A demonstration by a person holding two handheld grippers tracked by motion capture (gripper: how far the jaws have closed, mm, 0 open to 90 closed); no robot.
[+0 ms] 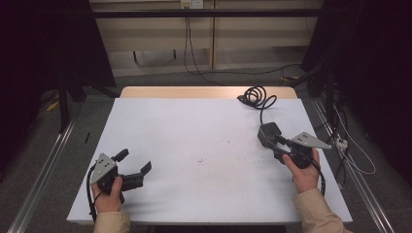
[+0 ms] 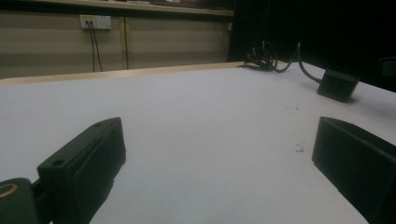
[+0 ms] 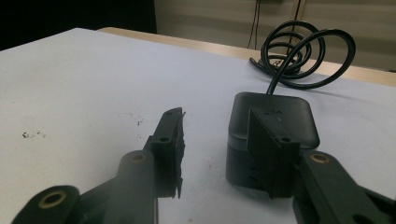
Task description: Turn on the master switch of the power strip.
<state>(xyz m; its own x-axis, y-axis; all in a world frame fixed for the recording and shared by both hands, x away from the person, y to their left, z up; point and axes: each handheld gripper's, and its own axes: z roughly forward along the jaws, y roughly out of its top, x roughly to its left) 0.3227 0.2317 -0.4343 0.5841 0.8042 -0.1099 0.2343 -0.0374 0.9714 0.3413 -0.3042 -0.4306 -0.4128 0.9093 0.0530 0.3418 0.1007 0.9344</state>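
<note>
My right claw (image 3: 215,154) gapes empty beside the black plastic adapter block (image 3: 273,123), centre-right; I should straddle it squarely

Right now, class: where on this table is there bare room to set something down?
The white table is bare across its middle and far left, between the left gripper and the black adapter. It is crowded at the far right, around the adapter, its coiled cable and the right gripper.

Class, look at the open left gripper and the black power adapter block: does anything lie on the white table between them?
Nothing visible: bare white table separates left gripper from black adapter block.
</note>
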